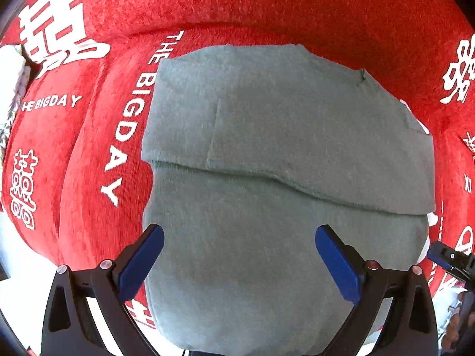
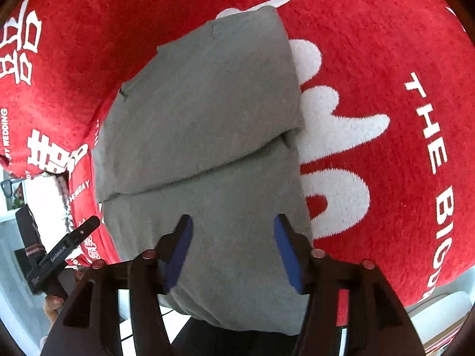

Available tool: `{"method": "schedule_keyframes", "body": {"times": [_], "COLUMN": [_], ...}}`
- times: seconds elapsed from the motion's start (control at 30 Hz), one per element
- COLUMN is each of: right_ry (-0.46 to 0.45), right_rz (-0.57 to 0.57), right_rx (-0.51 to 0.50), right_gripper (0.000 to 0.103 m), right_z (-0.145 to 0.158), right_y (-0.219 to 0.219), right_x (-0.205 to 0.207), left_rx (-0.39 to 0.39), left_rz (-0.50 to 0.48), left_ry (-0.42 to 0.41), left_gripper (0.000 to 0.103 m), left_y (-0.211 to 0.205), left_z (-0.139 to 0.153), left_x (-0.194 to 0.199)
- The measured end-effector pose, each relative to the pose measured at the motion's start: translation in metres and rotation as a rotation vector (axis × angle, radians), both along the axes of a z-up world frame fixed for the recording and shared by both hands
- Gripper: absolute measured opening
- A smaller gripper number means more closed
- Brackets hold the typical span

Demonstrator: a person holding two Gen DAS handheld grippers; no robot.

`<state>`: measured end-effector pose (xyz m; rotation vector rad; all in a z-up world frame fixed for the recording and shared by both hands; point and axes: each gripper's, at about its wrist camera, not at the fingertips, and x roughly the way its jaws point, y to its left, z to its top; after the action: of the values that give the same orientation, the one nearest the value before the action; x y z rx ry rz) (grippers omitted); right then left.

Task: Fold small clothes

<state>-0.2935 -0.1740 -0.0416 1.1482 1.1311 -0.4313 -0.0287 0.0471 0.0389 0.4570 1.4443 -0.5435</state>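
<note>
A grey-green garment [image 1: 267, 148] lies folded on a red plush blanket [image 1: 267, 6] with white lettering. One layer is laid over the other, and its edge runs across the middle. My left gripper [image 1: 239, 255] hangs open above the near half, its blue pads apart and nothing between them. In the right wrist view the same garment [image 2: 202, 112] stretches away from me, the fold edge crossing it. My right gripper [image 2: 233, 249] stands open over the near end of the cloth, its pads clear of the fabric. The right gripper's tip [image 1: 445, 259] shows at the right edge of the left wrist view.
The red blanket [image 2: 371, 44] spreads all around the garment, with large white characters [image 2: 332, 136] just right of it. A white patterned cloth [image 1: 10, 89] lies at the far left. The left gripper's black body [image 2: 59, 255] and a hand [image 2: 53, 302] show at lower left.
</note>
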Motion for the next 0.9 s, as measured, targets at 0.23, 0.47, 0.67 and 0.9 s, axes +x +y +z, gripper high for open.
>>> {"method": "schedule_keyframes", "body": {"times": [0.23, 0.47, 0.67, 0.9], "right_ry": [0.0, -0.002, -0.046, -0.029], "right_rz": [0.051, 0.061, 0.066, 0.078], "right_rx": [0.021, 0.031, 0.042, 0.058], "right_gripper": [0.066, 0.066, 0.066, 0.066], "right_z": [-0.008, -0.011, -0.01, -0.021], "right_y": [0.008, 0.015, 0.031, 0.078], "right_x": [0.002, 0.006, 0.008, -0.012], "left_rx": [0.018, 0.032, 0.02, 0.048], "left_rz": [0.014, -0.011, -0.055, -0.089], "left_ry": [-0.001, 0.015, 0.037, 0.051], "left_gripper": [0.102, 0.102, 0.102, 0.102], "left_y": [0.005, 0.011, 0.028, 0.087], "left_z": [-0.003, -0.006, -0.013, -0.03], "left_x": [-0.017, -0.03, -0.037, -0.045]}}
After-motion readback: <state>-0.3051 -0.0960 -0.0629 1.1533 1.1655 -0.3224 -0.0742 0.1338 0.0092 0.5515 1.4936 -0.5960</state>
